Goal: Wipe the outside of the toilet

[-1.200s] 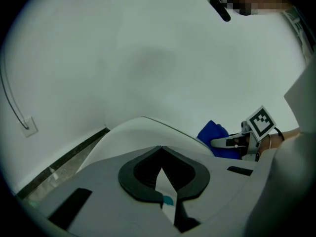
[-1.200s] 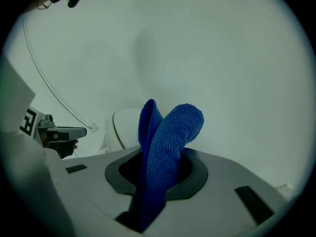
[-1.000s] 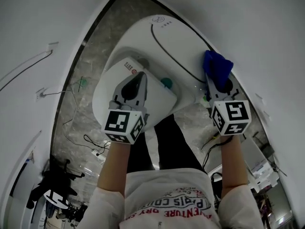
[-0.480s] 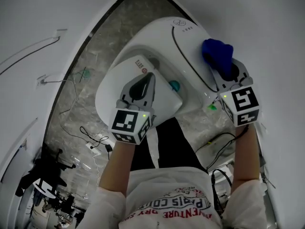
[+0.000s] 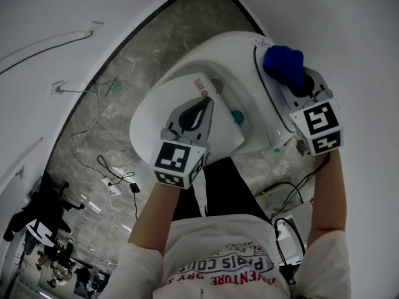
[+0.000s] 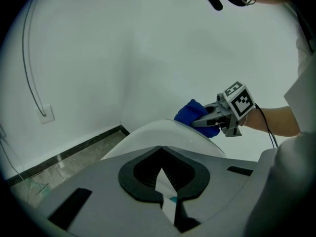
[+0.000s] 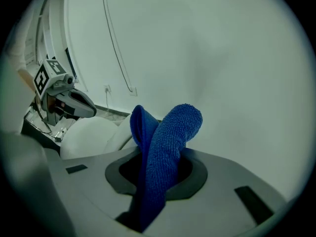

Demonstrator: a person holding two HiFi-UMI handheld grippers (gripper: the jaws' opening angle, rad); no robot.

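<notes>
Toilet point(image 5: 154, 116) stands on grey marbled floor point(image 5: 142, 50) beside white wall point(image 5: 50, 11).

right: wall point(image 5: 349, 42) close beside toilet point(image 5: 159, 108) | left: floor point(image 5: 156, 42) open, cables point(image 5: 115, 179) lying

The toilet point(image 5: 146, 126) stands on the floor point(image 5: 143, 48) before the person, with a wall point(image 5: 349, 36) close on its right. The left gripper point(image 5: 202, 108) hangs over the toilet's near side. To its right, the right gripper point(image 5: 293, 80) has the cloth point(image 5: 283, 64) in its jaws at the toilet's right edge. Cables point(image 5: 115, 179) lie on the floor left of the toilet.
</notes>
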